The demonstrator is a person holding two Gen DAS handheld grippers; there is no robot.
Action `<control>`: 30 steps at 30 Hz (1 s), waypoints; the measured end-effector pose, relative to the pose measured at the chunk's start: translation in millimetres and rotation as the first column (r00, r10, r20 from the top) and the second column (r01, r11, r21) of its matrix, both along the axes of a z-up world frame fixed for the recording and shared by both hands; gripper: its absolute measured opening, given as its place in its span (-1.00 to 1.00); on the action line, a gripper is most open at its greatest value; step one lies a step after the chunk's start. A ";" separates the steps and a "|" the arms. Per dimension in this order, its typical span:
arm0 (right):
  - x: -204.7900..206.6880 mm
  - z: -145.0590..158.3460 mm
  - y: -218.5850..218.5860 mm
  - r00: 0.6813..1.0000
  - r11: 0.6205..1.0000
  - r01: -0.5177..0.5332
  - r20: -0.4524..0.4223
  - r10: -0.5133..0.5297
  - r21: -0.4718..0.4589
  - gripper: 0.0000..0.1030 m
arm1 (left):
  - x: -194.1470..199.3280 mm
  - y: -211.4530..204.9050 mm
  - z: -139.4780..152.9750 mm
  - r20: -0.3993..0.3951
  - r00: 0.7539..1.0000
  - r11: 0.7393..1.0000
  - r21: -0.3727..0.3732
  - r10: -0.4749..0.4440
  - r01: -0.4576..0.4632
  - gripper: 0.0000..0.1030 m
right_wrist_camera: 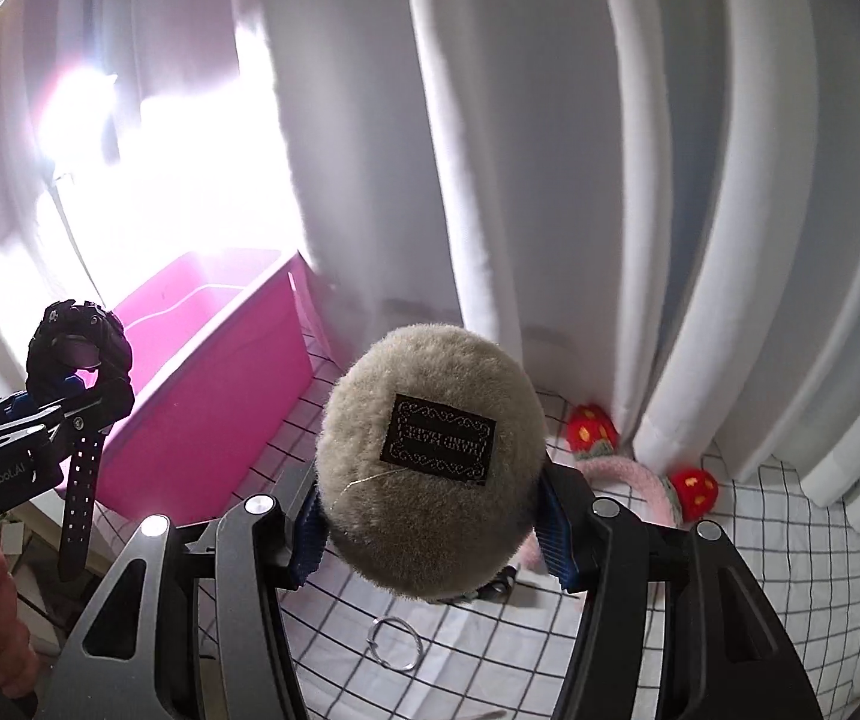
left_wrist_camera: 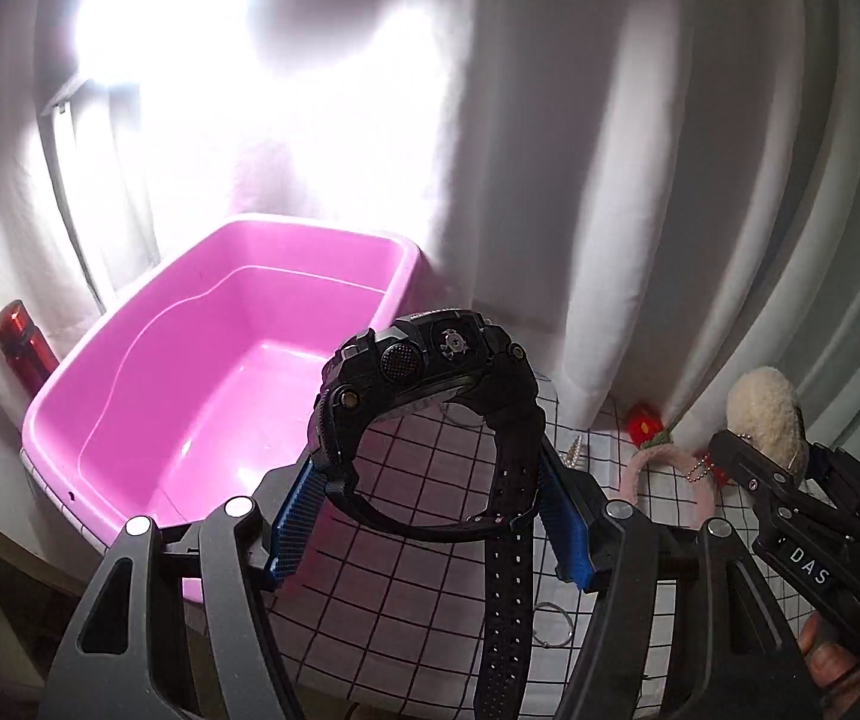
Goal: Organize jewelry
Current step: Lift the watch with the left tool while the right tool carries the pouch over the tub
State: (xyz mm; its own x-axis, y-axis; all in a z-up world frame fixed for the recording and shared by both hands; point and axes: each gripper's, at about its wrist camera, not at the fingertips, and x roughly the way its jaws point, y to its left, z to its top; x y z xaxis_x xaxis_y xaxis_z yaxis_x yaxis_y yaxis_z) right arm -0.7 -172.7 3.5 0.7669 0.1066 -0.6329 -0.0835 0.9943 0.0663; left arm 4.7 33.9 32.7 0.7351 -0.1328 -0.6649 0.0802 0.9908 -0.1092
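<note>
I have the black watch (left_wrist_camera: pixel 424 396) clenched in my left gripper (left_wrist_camera: pixel 430 516) at frame centre, beside the pink tub (left_wrist_camera: pixel 130 420). My right gripper (right_wrist_camera: pixel 430 522) grasps a fluffy pom-pom (right_wrist_camera: pixel 430 468) above the checked worktop (right_wrist_camera: pixel 760 540).

So the surface is covered with a white black-grid cloth (right_wrist_camera: pixel 760 546). Sitting on it: a pink tub (left_wrist_camera: pixel 214 372) over on the left, a silver ring (right_wrist_camera: pixel 395 642), a pink fuzzy headband (right_wrist_camera: pixel 628 477) with red strawberries, and a small pearly spike thing (left_wrist_camera: pixel 574 450) near the curtain.
</note>
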 end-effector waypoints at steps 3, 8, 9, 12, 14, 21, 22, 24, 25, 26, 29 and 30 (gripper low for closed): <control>16.8 9.9 28.3 0.997 0.997 -0.074 0.018 0.074 0.000 0.06 | 2.9 28.9 9.8 0.012 0.998 0.998 -0.005 0.060 -0.060 0.22; 47.2 20.8 85.5 0.976 0.977 -0.212 0.040 0.212 -0.008 0.06 | 13.6 80.6 12.9 0.017 0.985 0.985 0.009 0.170 -0.170 0.22; 53.6 21.3 97.7 0.971 0.971 -0.237 0.040 0.238 -0.011 0.06 | 16.1 89.6 11.9 0.017 0.982 0.982 0.015 0.188 -0.189 0.22; 68.8 21.8 134.2 0.952 0.952 -0.305 0.032 0.305 -0.021 0.06 | 23.3 117.3 8.7 0.013 0.972 0.971 0.025 0.237 -0.237 0.22; 79.2 19.4 156.0 0.940 0.940 -0.340 0.022 0.340 -0.023 0.06 | 29.4 132.5 5.0 0.011 0.965 0.965 0.030 0.260 -0.260 0.23; 118.7 -1.1 212.9 0.918 0.918 -0.395 -0.047 0.393 -0.039 0.06 | 62.6 167.1 -23.1 -0.038 0.956 0.956 0.046 0.292 -0.290 0.23; 124.3 -6.3 219.0 0.917 0.917 -0.397 -0.064 0.395 -0.041 0.06 | 66.7 169.4 -27.6 -0.046 0.955 0.955 0.054 0.293 -0.291 0.23; 134.4 -18.5 228.3 0.914 0.916 -0.400 -0.097 0.394 -0.046 0.06 | 73.9 175.2 -37.0 -0.069 0.954 0.956 0.059 0.292 -0.288 0.23; 136.3 -24.6 228.9 0.913 0.915 -0.400 -0.111 0.393 -0.045 0.06 | 77.8 178.2 -41.7 -0.082 0.954 0.957 0.059 0.290 -0.285 0.23; 141.2 -30.0 231.7 0.912 0.916 -0.399 -0.125 0.391 -0.047 0.06 | 81.6 180.4 -46.3 -0.093 0.953 0.957 0.063 0.288 -0.283 0.23; 153.4 -41.9 243.2 0.909 0.917 -0.396 -0.166 0.383 -0.056 0.06 | 91.4 185.6 -57.3 -0.127 0.949 0.957 0.069 0.288 -0.281 0.23; 156.2 -44.9 244.4 0.909 0.918 -0.392 -0.174 0.377 -0.057 0.06 | 93.9 186.4 -59.7 -0.140 0.948 0.958 0.068 0.287 -0.280 0.23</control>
